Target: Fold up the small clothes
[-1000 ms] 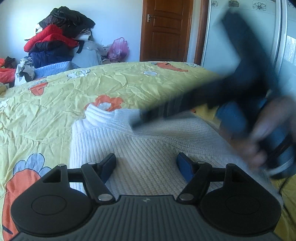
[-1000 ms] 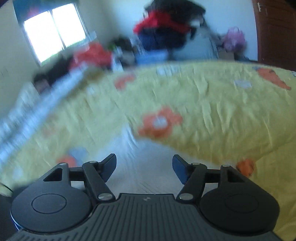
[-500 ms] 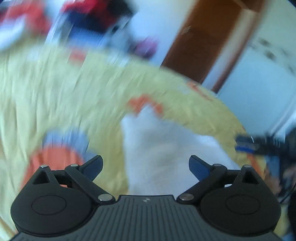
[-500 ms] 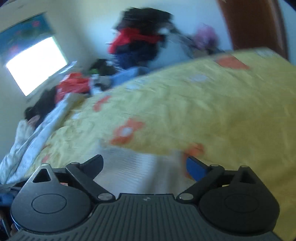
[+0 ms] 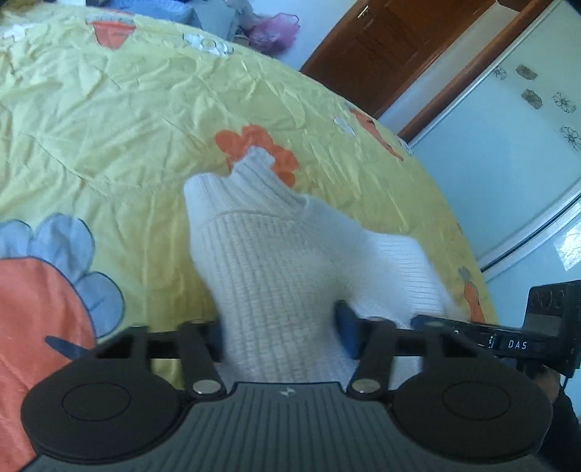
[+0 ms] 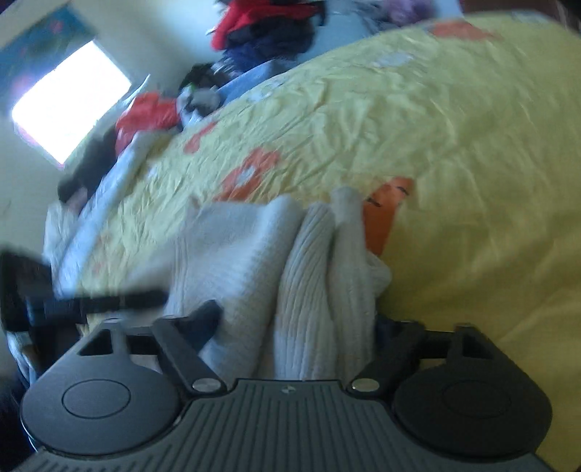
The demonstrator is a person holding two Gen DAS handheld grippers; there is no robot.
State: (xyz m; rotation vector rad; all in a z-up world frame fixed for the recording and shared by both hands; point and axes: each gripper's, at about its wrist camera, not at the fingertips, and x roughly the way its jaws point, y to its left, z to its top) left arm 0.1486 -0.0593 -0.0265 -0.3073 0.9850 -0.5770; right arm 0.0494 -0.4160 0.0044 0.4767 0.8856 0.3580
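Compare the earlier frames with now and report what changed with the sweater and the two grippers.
Both grippers came down onto the white sweater. A second ago it lay flat beyond open jaws; now the left gripper and the right gripper each have bunched knit between their closing jaws, and the fabric is gathered into folds. Both views have rolled. Unchanged: the sweater's collar lies on the yellow bedspread, and the clothes pile sits behind.

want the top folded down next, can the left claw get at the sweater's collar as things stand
Probably not right away: the left claw is closing around bunched knit at the white sweater's near end. The collar lies bare on the bedspread beyond.
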